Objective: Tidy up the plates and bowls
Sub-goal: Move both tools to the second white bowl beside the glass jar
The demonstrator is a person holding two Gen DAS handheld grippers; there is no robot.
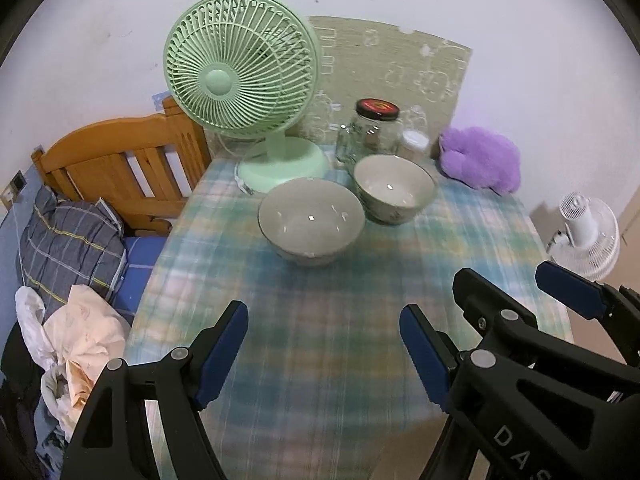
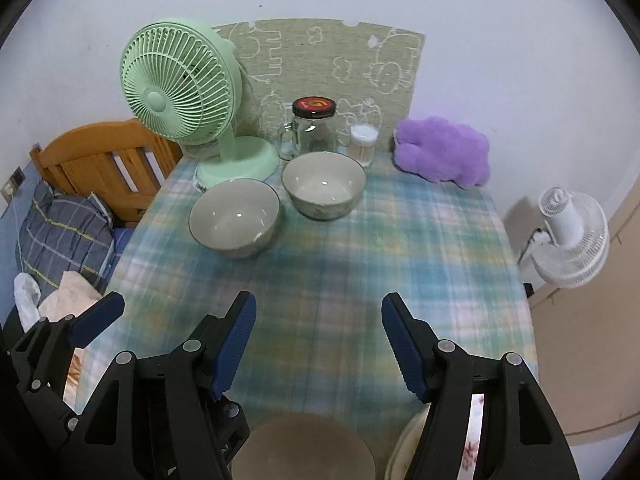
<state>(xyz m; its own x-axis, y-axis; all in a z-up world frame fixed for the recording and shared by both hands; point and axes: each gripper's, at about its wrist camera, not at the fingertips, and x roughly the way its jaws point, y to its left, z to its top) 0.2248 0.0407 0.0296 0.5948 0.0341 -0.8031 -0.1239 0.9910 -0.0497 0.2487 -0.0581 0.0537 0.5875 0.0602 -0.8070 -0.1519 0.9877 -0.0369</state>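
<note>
Two pale ceramic bowls stand side by side on the plaid tablecloth (image 1: 320,300): the nearer bowl (image 1: 312,220) (image 2: 234,216) at left, the farther bowl (image 1: 394,188) (image 2: 324,184) at right. My left gripper (image 1: 324,348) hovers open and empty over the cloth, well short of the bowls. My right gripper (image 2: 320,340) (image 1: 524,292) hangs close beside it on the right, open and empty too. Under the right gripper, at the table's near edge, lie a brown round dish (image 2: 304,448) and the rim of a flowered plate (image 2: 474,432), both partly hidden.
Behind the bowls stand a green desk fan (image 1: 240,68), a glass jar with a black lid (image 1: 376,128), a glass mug (image 2: 289,142) and a small clear container (image 2: 363,142). A purple plush (image 2: 444,152) lies at back right. A bed (image 1: 120,160) adjoins on the left, a white fan (image 2: 568,232) on the right.
</note>
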